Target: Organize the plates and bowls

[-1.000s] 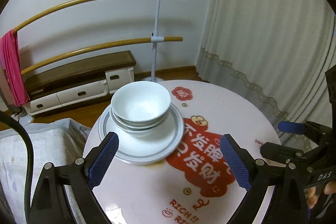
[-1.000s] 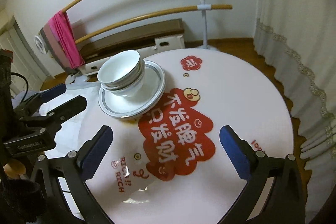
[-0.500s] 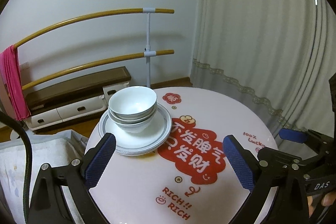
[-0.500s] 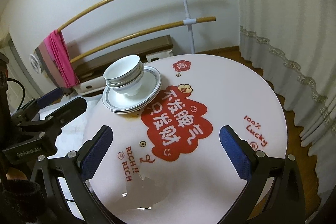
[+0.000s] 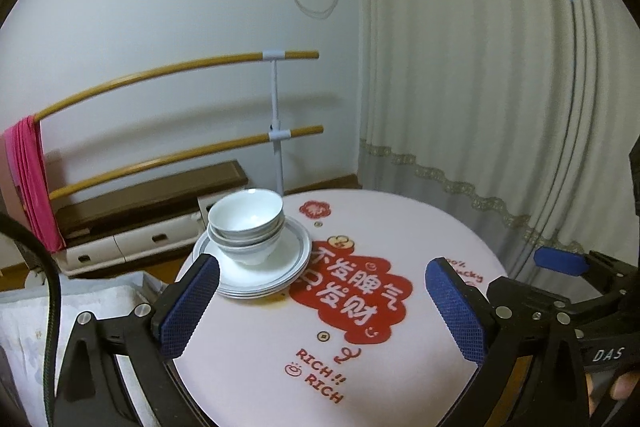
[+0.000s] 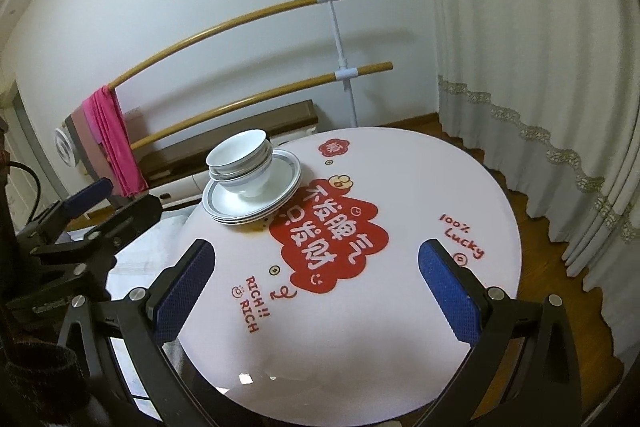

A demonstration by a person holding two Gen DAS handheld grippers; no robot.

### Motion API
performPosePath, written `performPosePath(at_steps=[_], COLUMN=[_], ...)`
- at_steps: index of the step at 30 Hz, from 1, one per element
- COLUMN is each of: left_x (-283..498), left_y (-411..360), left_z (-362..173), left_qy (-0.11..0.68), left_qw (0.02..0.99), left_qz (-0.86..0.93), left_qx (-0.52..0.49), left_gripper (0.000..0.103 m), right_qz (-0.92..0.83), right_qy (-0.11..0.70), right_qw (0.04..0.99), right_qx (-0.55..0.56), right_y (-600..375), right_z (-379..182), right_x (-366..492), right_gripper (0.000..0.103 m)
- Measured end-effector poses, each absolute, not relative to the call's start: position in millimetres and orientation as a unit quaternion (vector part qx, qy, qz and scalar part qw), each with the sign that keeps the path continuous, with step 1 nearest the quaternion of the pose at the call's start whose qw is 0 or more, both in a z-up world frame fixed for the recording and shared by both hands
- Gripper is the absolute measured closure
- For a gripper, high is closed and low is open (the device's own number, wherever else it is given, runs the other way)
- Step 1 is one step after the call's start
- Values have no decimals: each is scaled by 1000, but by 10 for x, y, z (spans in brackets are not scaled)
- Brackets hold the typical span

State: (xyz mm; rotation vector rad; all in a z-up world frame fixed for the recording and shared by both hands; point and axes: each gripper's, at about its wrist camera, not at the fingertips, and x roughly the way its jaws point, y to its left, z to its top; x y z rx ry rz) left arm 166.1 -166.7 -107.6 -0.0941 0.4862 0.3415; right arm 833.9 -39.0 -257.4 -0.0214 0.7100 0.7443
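A stack of white bowls [image 5: 246, 223] [image 6: 240, 163] sits nested on a stack of grey-rimmed white plates [image 5: 294, 263] [image 6: 280, 183], at the far left of the round pink table [image 5: 400, 367] [image 6: 400, 307]. My left gripper [image 5: 320, 311] is open and empty, held back above the table's near side, well short of the stack. My right gripper [image 6: 316, 291] is open and empty too, over the table's near half. Each gripper shows at the edge of the other's view, the right gripper [image 5: 560, 263] and the left gripper [image 6: 92, 199].
A red sticker with Chinese characters [image 6: 328, 227] covers the table's middle. Behind the table stand wooden rails on a white post [image 6: 344, 67] with a pink towel [image 6: 114, 143], and a low cabinet [image 5: 140, 227]. White curtains [image 6: 540, 67] hang at the right. A white cloth [image 5: 60, 307] lies at the left.
Both grippers have drawn back and risen from the table, so the stack of bowls and plates looks smaller and farther. The stack has not moved. Both grippers stay open.
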Motion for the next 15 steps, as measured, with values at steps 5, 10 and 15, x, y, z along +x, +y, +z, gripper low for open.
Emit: performPosePath(at_steps=[5, 10, 15], left_x=[1530, 1455, 1373], left_y=[-1832, -1882, -1910], left_z=[-1111, -1170, -1222], left_qy=[212, 199, 181], left_qw=[964, 968, 971], left_qz=[155, 150, 151], left_qx=[-44, -42, -37], left_gripper=[1, 1, 1], right_qz=[346, 326, 327], right_qy=[317, 290, 281], right_qw=[883, 900, 902], right_qx=[-2, -1, 2], right_y=[-583, -724, -778], right_z=[-2516, -2468, -2448], right_x=[8230, 8106, 7994], right_gripper=[0, 0, 0])
